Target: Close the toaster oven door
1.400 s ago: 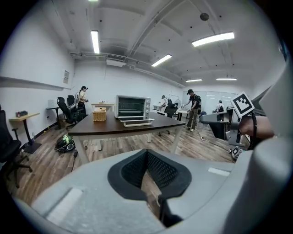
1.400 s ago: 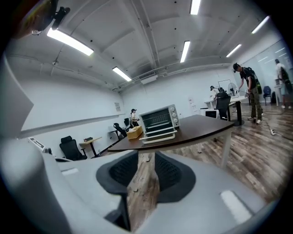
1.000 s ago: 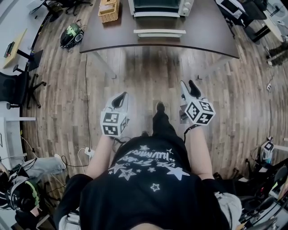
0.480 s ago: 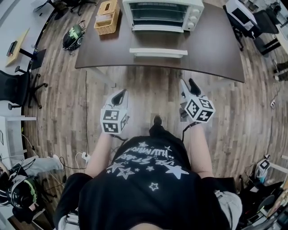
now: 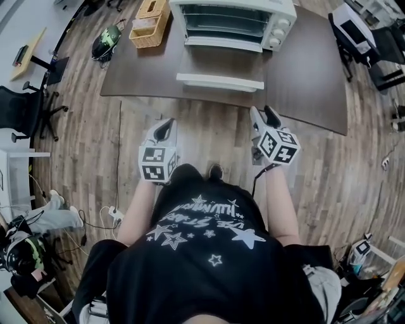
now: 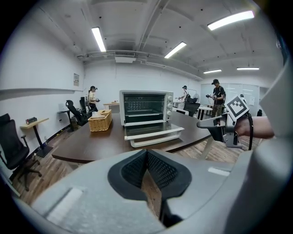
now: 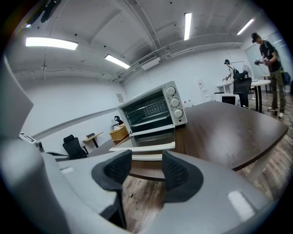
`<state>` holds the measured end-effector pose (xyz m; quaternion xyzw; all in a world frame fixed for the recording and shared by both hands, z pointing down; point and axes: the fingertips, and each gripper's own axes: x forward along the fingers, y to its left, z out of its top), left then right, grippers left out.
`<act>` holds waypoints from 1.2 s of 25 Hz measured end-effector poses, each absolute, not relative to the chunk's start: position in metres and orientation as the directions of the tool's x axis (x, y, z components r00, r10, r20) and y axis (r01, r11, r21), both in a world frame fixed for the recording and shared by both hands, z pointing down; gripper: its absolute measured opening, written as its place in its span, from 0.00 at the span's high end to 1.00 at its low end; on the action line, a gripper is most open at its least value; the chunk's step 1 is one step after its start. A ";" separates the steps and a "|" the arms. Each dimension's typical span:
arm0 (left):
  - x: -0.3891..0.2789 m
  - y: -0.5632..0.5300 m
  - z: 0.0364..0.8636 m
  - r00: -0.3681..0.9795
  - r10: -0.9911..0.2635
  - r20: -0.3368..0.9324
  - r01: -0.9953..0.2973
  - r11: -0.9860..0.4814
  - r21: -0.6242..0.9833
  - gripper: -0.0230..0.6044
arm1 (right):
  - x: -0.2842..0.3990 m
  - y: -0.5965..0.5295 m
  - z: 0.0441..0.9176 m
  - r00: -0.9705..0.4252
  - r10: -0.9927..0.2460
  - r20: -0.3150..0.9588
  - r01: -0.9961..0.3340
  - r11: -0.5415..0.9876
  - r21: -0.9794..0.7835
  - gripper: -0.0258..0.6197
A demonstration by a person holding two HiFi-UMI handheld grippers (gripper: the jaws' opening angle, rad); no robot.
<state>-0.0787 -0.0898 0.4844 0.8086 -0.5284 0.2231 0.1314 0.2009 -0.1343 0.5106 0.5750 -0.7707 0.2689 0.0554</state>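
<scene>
At the upper left of the head view, one woven wicker basket (image 5: 149,19) sits on the single dark brown wooden table (image 5: 304,69). It is just beside the one white toaster oven (image 5: 231,16) at the top centre. The oven's glass door (image 5: 221,63) is fully open, lying flat toward the table's near edge, with its one white handle bar (image 5: 219,82) foremost. Three round knobs (image 7: 174,102) run down the oven's right side. Below the table, over the wood-plank floor (image 5: 209,133), there are two grippers. The left gripper (image 5: 164,126), lower left of the door, has its jaws pressed together with nothing between them. The right gripper (image 5: 264,117), lower right of the door, has its jaws apart and empty. Both are well apart from the door.
</scene>
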 end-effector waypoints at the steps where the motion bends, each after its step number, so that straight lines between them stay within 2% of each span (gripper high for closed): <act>1: -0.078 -0.093 0.484 0.339 -0.796 0.501 -0.914 -0.404 -0.023 0.95 | 0.201 -0.138 0.514 -0.332 -0.853 0.403 -0.917 0.192 -0.350 0.63; 12: -0.092 -0.132 0.501 0.304 -0.795 0.525 -0.930 -0.367 -0.017 0.95 | 0.199 -0.170 0.546 -0.304 -0.830 0.468 -0.929 0.151 -0.337 0.63; 30: -0.105 -0.196 0.519 0.318 -0.758 0.570 -0.925 -0.380 0.010 0.95 | 0.198 -0.225 0.595 -0.195 -0.788 0.584 -0.967 0.056 -0.247 0.66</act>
